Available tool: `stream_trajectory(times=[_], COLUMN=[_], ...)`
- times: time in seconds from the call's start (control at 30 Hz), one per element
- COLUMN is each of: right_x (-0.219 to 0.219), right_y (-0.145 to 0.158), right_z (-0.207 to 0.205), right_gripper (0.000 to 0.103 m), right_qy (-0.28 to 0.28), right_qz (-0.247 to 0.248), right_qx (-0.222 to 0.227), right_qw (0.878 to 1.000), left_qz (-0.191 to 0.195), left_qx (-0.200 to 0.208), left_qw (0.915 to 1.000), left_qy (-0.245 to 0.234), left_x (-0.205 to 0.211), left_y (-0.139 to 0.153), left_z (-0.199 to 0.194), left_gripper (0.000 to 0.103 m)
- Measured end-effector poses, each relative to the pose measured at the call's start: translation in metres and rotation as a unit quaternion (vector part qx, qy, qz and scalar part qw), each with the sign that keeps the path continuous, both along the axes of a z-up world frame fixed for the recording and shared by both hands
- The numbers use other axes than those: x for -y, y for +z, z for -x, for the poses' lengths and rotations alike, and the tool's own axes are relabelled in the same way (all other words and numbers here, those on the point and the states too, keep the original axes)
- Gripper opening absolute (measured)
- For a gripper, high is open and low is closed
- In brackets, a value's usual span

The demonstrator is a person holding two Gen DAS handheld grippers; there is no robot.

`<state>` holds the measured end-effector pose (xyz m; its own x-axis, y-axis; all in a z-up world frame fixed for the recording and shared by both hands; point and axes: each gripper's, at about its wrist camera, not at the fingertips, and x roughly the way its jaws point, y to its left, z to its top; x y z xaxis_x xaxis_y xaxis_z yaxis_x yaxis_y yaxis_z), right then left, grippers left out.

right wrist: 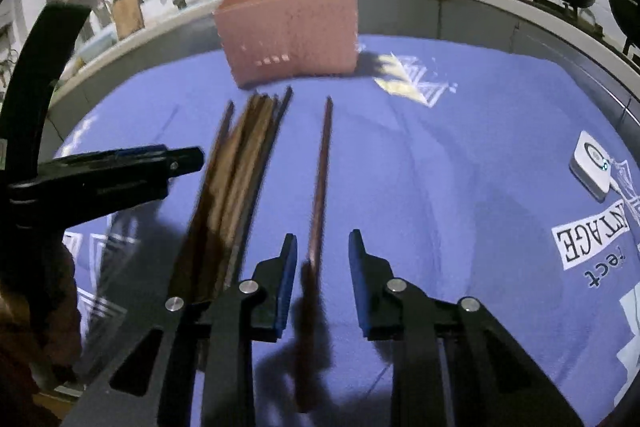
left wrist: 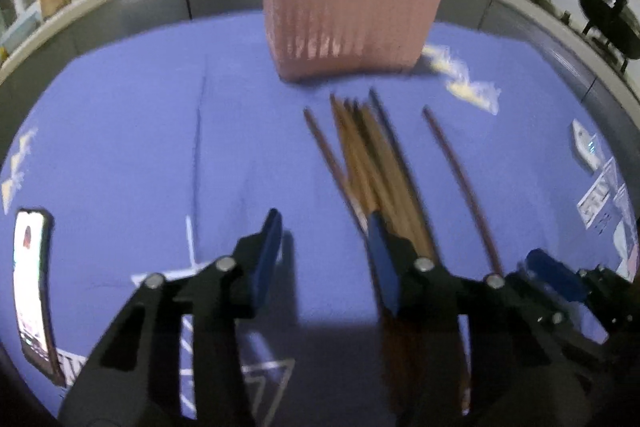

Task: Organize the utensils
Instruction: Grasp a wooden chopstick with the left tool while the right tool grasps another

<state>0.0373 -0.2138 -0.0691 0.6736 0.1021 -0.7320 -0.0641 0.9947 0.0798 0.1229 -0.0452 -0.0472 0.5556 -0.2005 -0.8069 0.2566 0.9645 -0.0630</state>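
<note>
Both grippers tilted downward, right gripper (right wrist: 322, 279) straddling single chopstick (right wrist: 320, 179)

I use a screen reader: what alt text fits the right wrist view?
The right tool straddles a lone dark chopstick on a blue cloth, its pads not touching it. A chopstick bundle lies left; a pink basket stands behind.

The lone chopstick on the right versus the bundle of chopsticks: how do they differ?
The lone chopstick lies by itself, apart on the cloth; the bundle is several sticks bunched and overlapping. The lone one looks reddish brown; the bundle mixes lighter and darker browns. The lone one runs between the right gripper's fingers; the bundle lies outside them. Both point toward the pink basket.
</note>
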Motion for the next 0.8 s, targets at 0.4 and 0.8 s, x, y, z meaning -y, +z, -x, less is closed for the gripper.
stream_trajectory(times=[0.4,0.8], right_x=[-0.003,-0.001], right_y=[-0.001,-0.003], right_z=[-0.009,-0.018], right_gripper=[0.027,0.027], right_qy=[0.011,0.002], right_qz=[-0.004,0.018], right_qx=[-0.005,-0.004], right_qw=[1.000,1.000], left_qz=[0.042,0.026], left_qx=[-0.029,-0.024], left_qw=[0.9987,0.9994], left_qy=[-0.001,-0.001], left_x=[-0.006,-0.017], left_y=[0.002,-0.003], left_z=[-0.012,-0.012], left_gripper=[0.041,0.041])
